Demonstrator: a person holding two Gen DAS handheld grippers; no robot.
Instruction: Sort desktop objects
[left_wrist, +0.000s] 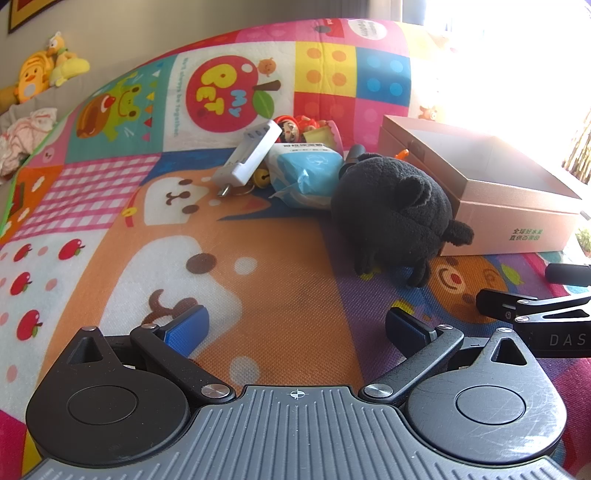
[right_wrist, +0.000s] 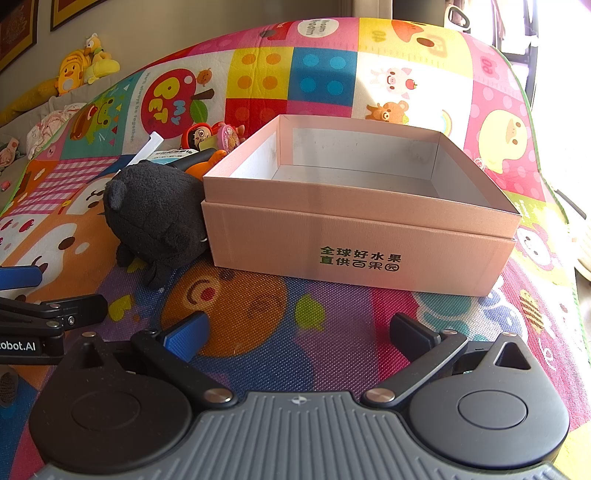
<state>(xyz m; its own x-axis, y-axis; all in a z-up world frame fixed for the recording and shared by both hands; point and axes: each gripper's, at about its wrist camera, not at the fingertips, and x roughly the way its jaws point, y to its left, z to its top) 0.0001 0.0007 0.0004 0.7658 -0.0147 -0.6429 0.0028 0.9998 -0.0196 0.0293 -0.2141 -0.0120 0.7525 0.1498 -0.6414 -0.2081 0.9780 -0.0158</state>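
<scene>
Pink box (right_wrist: 362, 236) sits empty on the mat (left_wrist: 258, 280), the plush (left_wrist: 391, 206) touching its left wall, while both grippers, left (left_wrist: 295, 328) and right (right_wrist: 299, 330), hover spread and unladen, seemingly ready to start loading.

Cartoon play mat (left_wrist: 258, 266) under and ahead of fingers. Grey wall (left_wrist: 147, 26) beyond; framed pictures (right_wrist: 66, 11) far left. Window glare (left_wrist: 517, 55) right.

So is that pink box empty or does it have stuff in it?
Empty: the pink box is open-topped, and only its bare grey inner floor and walls show.
</scene>
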